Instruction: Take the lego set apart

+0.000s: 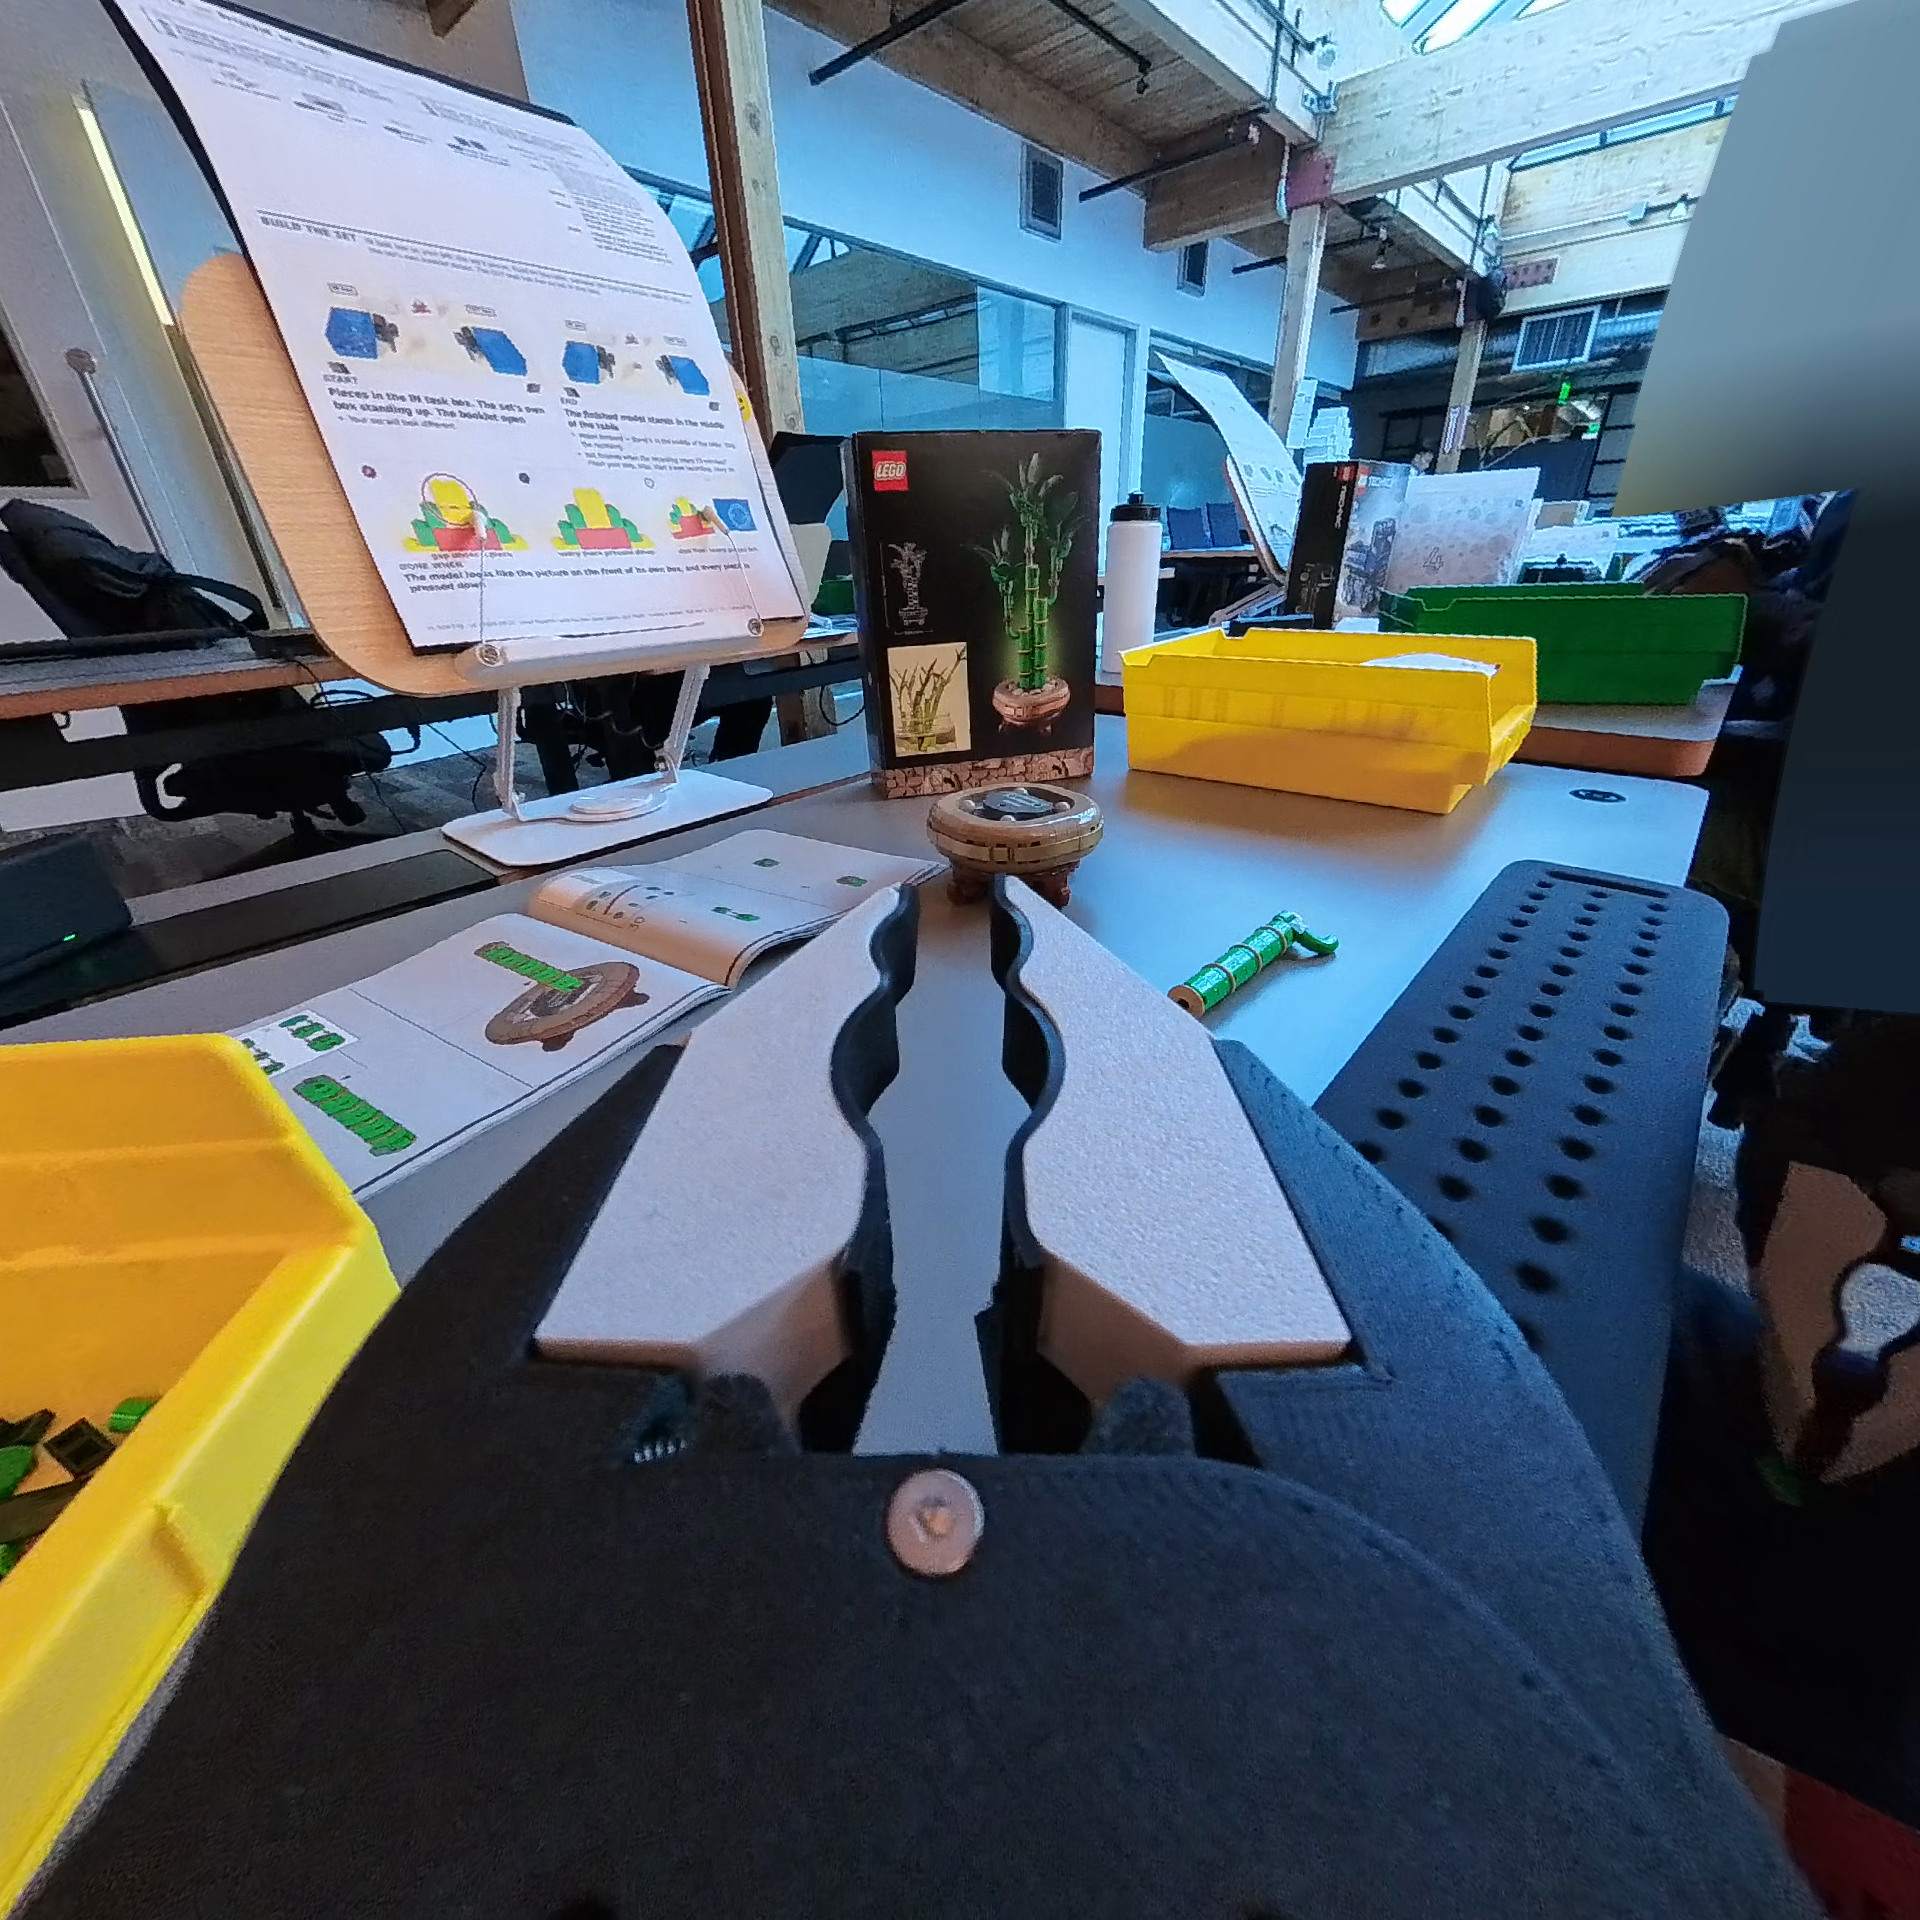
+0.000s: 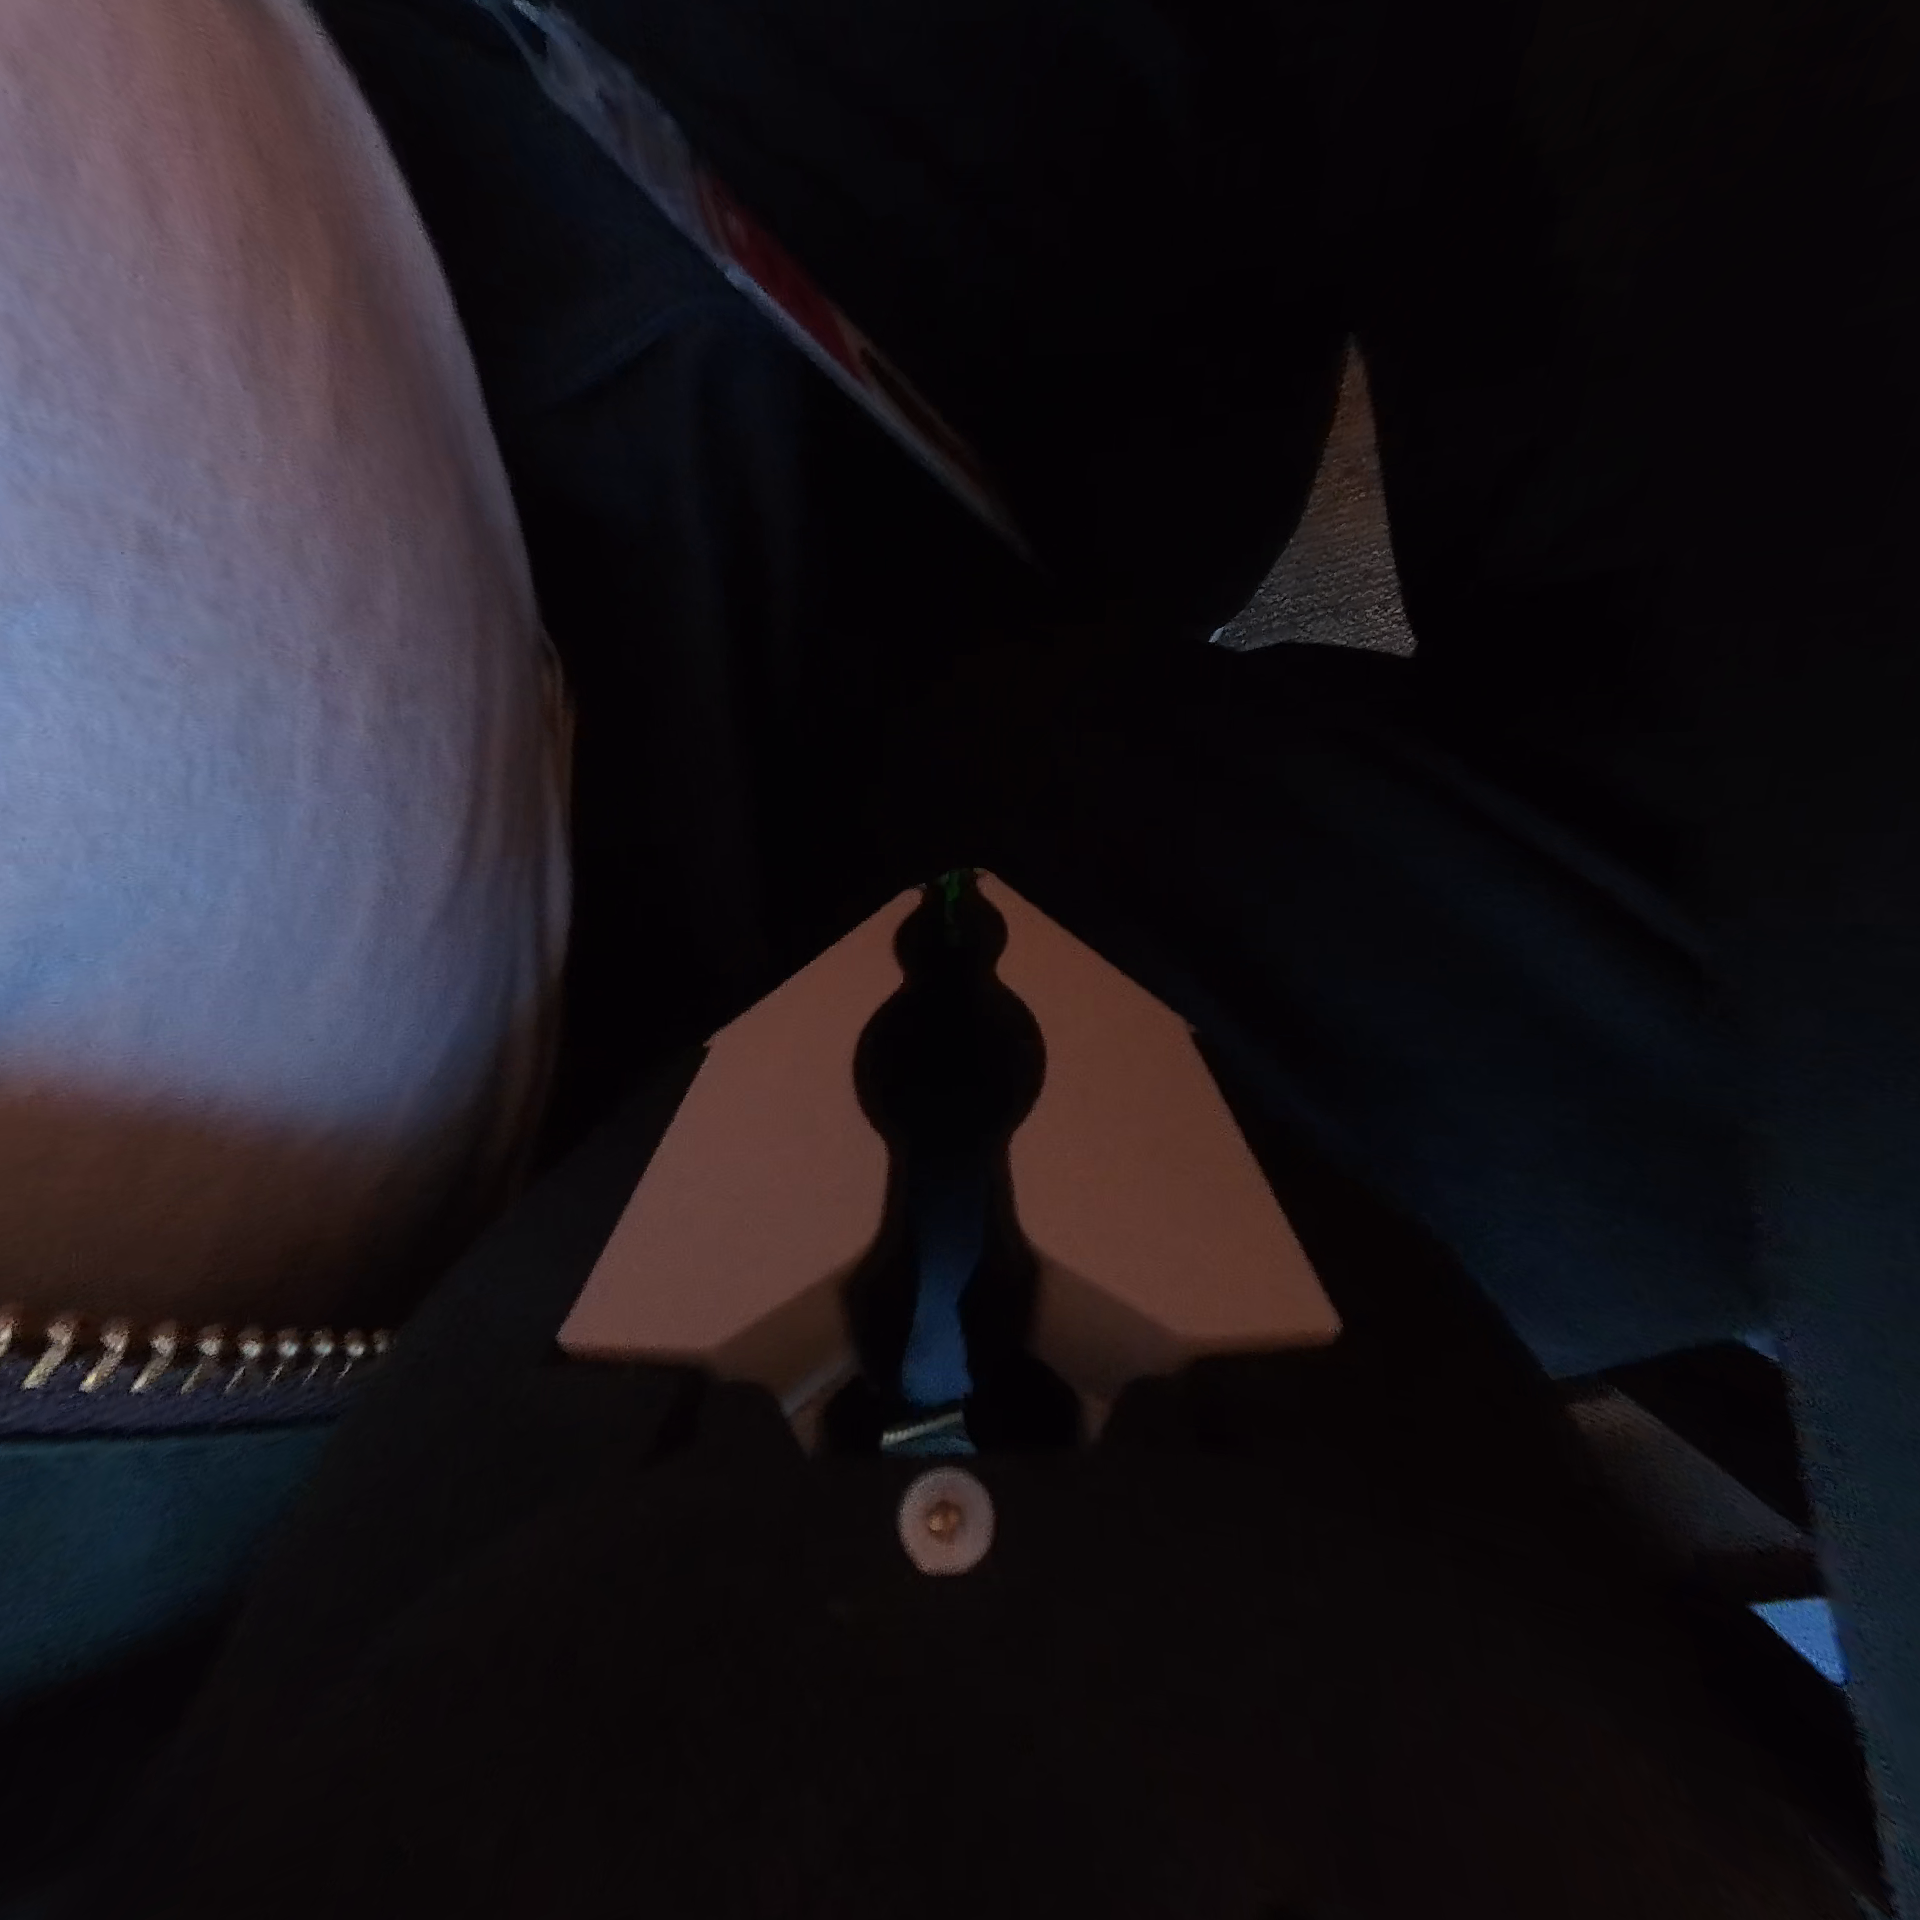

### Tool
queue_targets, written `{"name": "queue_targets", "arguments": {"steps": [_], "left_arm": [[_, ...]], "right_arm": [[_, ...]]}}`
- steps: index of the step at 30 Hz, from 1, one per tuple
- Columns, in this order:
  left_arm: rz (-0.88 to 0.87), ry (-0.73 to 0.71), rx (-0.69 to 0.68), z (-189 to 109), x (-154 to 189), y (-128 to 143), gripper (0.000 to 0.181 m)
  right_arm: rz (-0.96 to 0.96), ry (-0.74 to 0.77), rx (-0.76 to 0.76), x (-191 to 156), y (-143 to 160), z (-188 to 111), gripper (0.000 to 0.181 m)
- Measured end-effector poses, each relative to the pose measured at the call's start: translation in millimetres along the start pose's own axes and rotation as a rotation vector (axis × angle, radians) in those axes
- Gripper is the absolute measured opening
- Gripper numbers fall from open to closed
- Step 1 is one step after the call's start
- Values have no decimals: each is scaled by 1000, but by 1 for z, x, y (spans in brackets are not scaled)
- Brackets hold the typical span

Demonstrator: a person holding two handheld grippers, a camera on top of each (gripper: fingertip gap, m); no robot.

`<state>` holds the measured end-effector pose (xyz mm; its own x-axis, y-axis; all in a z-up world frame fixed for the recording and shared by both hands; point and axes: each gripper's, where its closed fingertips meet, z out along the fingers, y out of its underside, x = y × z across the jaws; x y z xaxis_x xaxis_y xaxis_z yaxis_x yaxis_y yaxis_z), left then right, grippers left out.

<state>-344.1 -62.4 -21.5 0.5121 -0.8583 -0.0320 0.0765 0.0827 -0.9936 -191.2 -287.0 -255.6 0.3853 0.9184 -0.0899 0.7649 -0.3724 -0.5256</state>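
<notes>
In the left wrist view my left gripper (image 1: 954,906) is open by a narrow gap and empty, low over the grey table (image 1: 1403,894). Just beyond its tips stands the round tan lego pot base (image 1: 1013,829) on brown feet. A green bamboo stalk piece (image 1: 1252,956) lies on the table to the right of the tips. The right wrist view is dark. My right gripper (image 2: 951,894) is shut, with a small green lego piece (image 2: 951,885) pinched at its tips, held close to dark clothing.
A yellow bin (image 1: 156,1247) with loose green and black pieces sits at the near left, and another yellow bin (image 1: 1330,717) at the far right. The set's box (image 1: 977,603), an open booklet (image 1: 520,997) and a document stand (image 1: 468,364) are behind. A black perforated panel (image 1: 1538,1091) is at the right. There is about 35 centimeters between the tips of the two grippers.
</notes>
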Motion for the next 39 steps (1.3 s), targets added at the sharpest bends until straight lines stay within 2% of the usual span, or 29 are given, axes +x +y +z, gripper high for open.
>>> {"name": "queue_targets", "arguments": {"steps": [3,13,20,27,30,33,39], "left_arm": [[-6,0,3,0,-1,0,11],[-22,-1,15,-2,-2,-2,11],[-33,-1,25,-3,-3,-4,10],[-43,0,33,-4,-4,-5,10],[-46,0,34,-4,-5,-5,10],[-49,0,38,-4,-5,-5,10],[-62,1,49,-6,-6,-7,10]], "right_arm": [[47,22,-9,8,2,3,13],[118,-89,-74,-7,16,15,16],[-24,-32,-83,-10,13,9,16],[-55,-9,-71,-9,12,-6,16],[-83,14,-79,-7,13,-21,16],[-81,16,-10,-8,0,-47,15],[-51,133,201,8,-35,-127,15]]}}
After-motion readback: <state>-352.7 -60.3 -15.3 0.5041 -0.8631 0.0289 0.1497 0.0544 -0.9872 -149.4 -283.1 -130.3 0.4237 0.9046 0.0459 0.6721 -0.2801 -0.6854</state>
